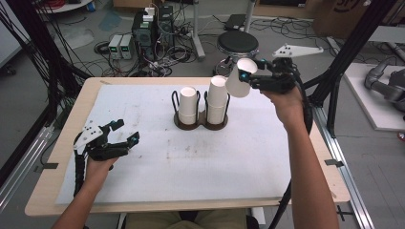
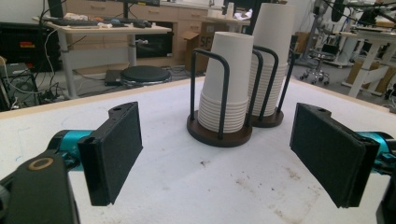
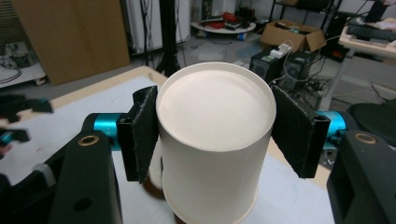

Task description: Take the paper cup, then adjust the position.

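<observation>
A single white paper cup [image 1: 240,78] is held upside down and tilted between the pads of the right tongs [image 1: 246,76], which are closed on its sides; it is seen raised above the counter [image 1: 305,157], just beside the top of the taller cup stack [image 1: 217,100] and towards the counter's far right corner. In the right gripper view the cup [image 3: 215,140] is seen base-first, clamped on both sides by the right tongs [image 3: 217,135]. A dark two-ring cup holder [image 1: 200,125] is stood near the middle of the far edge, with a shorter cup stack [image 1: 188,105] kept in its left ring and the taller one in its right. The left tongs [image 1: 125,132] are held wide open with nothing between them, low over the counter near its left edge, well apart from the holder. Open, bare cloth is left across the near half of the counter and along its right edge.
</observation>
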Available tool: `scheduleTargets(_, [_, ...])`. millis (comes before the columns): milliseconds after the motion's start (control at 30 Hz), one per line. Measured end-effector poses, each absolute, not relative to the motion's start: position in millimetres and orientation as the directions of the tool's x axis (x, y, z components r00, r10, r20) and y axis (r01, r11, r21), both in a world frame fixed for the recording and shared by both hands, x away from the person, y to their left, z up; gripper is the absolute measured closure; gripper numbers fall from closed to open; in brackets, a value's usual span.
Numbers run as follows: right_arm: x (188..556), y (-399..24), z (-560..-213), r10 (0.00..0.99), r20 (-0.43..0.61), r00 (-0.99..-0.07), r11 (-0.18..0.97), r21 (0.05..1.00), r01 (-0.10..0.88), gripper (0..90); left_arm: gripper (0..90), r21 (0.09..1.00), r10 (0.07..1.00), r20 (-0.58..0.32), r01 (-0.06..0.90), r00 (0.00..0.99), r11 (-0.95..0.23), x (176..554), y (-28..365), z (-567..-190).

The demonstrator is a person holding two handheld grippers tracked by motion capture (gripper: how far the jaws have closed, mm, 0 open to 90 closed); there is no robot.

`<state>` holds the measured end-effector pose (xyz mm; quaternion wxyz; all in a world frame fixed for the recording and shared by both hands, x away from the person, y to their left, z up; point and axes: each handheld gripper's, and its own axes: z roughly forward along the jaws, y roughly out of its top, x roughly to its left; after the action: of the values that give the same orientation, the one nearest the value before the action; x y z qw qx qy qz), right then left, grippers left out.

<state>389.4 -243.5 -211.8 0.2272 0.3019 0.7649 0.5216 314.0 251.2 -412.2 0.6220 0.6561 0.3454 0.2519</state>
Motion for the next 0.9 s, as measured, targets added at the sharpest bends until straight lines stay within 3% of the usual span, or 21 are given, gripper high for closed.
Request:
scheduleTargets(300, [344.9, -240.4, -245.6, 0.611, -0.037, -0.791, 0.328, 0.921, 0.210, 36.8, 16.5, 0.990, 0.747, -0.097, 0.141, 0.657, 0.004, 314.3, 248.8, -412.9])
scheduleTargets(900, [324.5, -212.9, -295.6, 0.522, 0.001, -0.853, 0.353, 0.910, 0.217, 36.5, 15.9, 0.991, 0.623, -0.079, 0.131, 0.778, -0.038, 308.8, 223.3, -407.6])
